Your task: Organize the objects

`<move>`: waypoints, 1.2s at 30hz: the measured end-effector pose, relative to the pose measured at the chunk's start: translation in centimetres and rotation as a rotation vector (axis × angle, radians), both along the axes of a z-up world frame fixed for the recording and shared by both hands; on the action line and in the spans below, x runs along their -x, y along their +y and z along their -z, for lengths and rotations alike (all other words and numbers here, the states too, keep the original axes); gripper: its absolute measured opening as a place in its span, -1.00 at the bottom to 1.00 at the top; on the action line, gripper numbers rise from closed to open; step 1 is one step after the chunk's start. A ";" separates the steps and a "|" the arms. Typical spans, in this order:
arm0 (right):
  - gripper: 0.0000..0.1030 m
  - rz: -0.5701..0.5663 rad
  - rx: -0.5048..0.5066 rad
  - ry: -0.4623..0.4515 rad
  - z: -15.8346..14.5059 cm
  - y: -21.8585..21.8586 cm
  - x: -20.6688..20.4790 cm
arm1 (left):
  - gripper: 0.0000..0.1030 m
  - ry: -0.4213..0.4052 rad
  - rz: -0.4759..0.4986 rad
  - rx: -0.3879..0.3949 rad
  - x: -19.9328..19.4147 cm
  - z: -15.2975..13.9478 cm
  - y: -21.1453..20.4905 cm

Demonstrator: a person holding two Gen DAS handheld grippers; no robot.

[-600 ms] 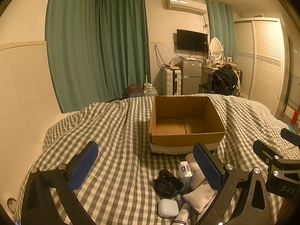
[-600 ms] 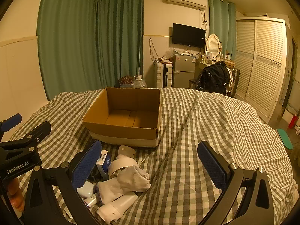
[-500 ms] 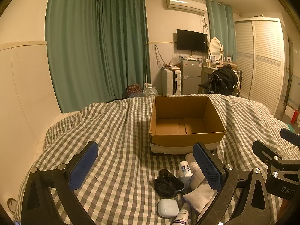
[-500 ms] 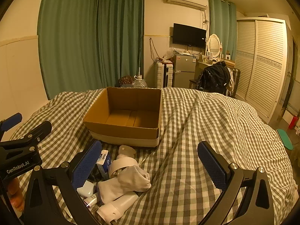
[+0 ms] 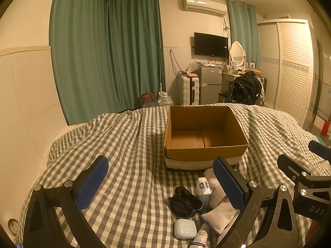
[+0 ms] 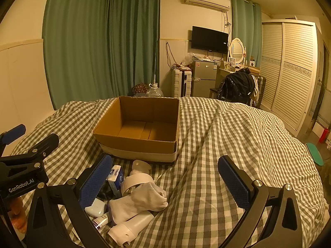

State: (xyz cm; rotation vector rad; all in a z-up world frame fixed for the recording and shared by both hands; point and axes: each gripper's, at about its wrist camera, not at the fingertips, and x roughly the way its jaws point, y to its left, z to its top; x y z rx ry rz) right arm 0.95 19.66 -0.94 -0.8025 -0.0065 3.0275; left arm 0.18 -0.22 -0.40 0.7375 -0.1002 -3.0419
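Observation:
An open, empty cardboard box (image 5: 204,133) (image 6: 140,128) sits on the checked bed cover. In front of it lies a pile of small items: a black cup (image 5: 185,201), a tissue pack (image 5: 203,189) (image 6: 114,175), a white case (image 5: 184,228) (image 6: 96,205), a white sock (image 5: 219,215) (image 6: 142,201), a white bottle (image 6: 130,224) and a small tube (image 5: 199,238). My left gripper (image 5: 160,184) is open and empty above the pile's left side. My right gripper (image 6: 165,183) is open and empty above its right side.
The checked bed cover (image 6: 227,144) spreads wide on all sides. Green curtains (image 5: 107,57), a suitcase and small fridge (image 5: 209,86), a chair with a black jacket (image 6: 238,86) and a white wardrobe (image 6: 289,72) stand beyond the bed.

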 end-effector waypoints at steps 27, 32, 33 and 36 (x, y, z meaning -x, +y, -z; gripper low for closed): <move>0.99 -0.072 0.028 -0.052 -0.9 0.9 2.6 | 1.00 -0.112 0.015 -0.005 3.1 1.2 -0.6; 0.92 -0.099 0.007 -0.218 4.1 -0.2 5.4 | 1.00 -0.215 0.006 -0.016 5.2 4.4 -1.0; 0.89 -0.101 0.000 -0.259 5.2 -0.5 6.0 | 1.00 -0.232 0.006 -0.020 5.6 4.9 -1.1; 0.84 -0.137 -0.014 -0.348 8.0 -1.3 7.1 | 0.99 -0.289 0.021 -0.020 6.5 7.0 -0.8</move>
